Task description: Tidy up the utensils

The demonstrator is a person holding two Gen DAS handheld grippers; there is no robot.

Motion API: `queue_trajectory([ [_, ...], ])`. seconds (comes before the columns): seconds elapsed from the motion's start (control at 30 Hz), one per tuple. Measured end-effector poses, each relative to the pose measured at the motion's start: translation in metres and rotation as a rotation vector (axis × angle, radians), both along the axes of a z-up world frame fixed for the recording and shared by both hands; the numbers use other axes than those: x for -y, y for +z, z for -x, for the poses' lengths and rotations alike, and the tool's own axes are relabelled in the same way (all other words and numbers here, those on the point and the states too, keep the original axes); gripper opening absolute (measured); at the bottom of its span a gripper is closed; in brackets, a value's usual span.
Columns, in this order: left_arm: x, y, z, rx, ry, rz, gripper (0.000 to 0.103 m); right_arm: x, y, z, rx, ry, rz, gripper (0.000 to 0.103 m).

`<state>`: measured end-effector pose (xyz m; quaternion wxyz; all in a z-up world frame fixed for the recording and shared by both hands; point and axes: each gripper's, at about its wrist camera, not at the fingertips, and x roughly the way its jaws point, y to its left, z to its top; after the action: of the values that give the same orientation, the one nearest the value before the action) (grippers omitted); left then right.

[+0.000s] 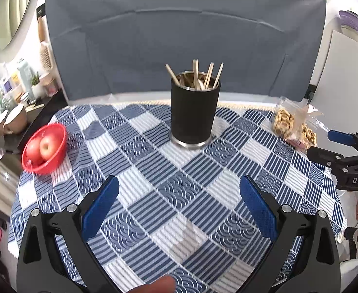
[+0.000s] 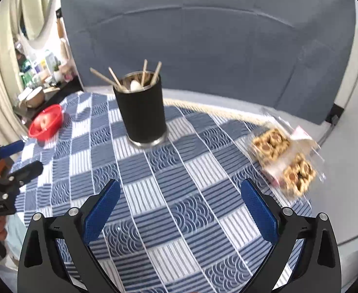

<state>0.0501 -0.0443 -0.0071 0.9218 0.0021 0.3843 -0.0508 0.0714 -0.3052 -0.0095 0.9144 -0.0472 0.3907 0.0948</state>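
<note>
A black cup with a steel rim (image 1: 193,114) stands upright near the far edge of the checked tablecloth (image 1: 169,195). It also shows in the right wrist view (image 2: 142,114). It holds several wooden chopsticks (image 1: 196,73) and a white spoon (image 2: 135,85). My left gripper (image 1: 179,193) is open and empty, well short of the cup. My right gripper (image 2: 180,195) is open and empty, also short of the cup. Each gripper shows at the edge of the other's view: the right gripper (image 1: 325,146) and the left gripper (image 2: 25,157).
A red basket with apples (image 1: 44,149) sits at the table's left edge. A clear pack of cookies (image 2: 283,158) lies at the right edge. A blue-grey chair back (image 1: 179,36) rises behind the table. Cluttered shelves with mugs (image 1: 13,119) stand to the left.
</note>
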Motion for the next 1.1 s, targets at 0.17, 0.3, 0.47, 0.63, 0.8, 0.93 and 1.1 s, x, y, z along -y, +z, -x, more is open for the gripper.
queue_trajectory([
  [0.17,0.004,-0.001,0.017,-0.037,-0.015,0.037,0.097,-0.001,-0.009,0.019,-0.033,0.016,-0.042,0.095],
  [0.3,0.008,0.000,0.025,-0.047,-0.017,0.052,0.097,-0.003,-0.011,0.033,-0.038,0.021,-0.080,0.095],
  [0.47,0.014,-0.001,0.031,-0.061,-0.022,0.044,0.097,-0.010,-0.010,0.037,-0.028,0.040,-0.068,0.095],
  [0.63,0.015,-0.001,0.036,-0.062,-0.003,0.036,0.097,-0.010,-0.008,0.040,-0.010,0.032,-0.063,0.095],
  [0.8,0.016,0.001,0.037,-0.056,-0.002,0.045,0.097,-0.011,-0.008,0.039,-0.010,0.036,-0.067,0.095],
  [0.93,0.015,-0.003,0.034,-0.076,0.004,0.055,0.097,-0.011,-0.007,0.039,-0.011,0.040,-0.069,0.095],
  [1.1,0.014,-0.004,0.033,-0.080,0.005,0.057,0.097,-0.013,-0.008,0.038,-0.019,0.046,-0.064,0.095],
])
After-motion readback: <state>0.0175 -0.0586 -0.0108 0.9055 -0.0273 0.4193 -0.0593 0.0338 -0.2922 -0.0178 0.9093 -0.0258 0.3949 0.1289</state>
